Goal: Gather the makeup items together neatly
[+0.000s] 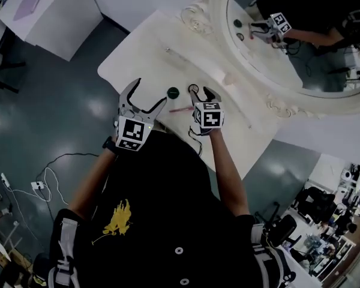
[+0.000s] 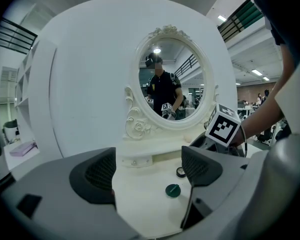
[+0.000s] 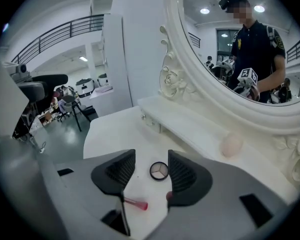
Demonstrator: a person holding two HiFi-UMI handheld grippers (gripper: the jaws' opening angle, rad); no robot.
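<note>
While the left hand-held gripper [image 1: 150, 92] hangs released and empty near a green disc [image 1: 173, 92], the right hand-held gripper [image 1: 202, 93] stands unclenched over the worktop [image 1: 138, 47]. A round compact [image 3: 159, 170] shows between its jaws, ungripped, near 1 pink stick [image 3: 135, 204].

A vanity corner inside an open lab hall: ornate mirror [image 1: 300, 41], dressing table [image 1: 145, 48], floor cables [image 1: 48, 174], mezzanine railing [image 3: 57, 35].

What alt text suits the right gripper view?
Open jaws of the right gripper frame a round compact lying on a white vanity table, with a pink stick nearer the camera. An ornate oval mirror rises behind.
</note>
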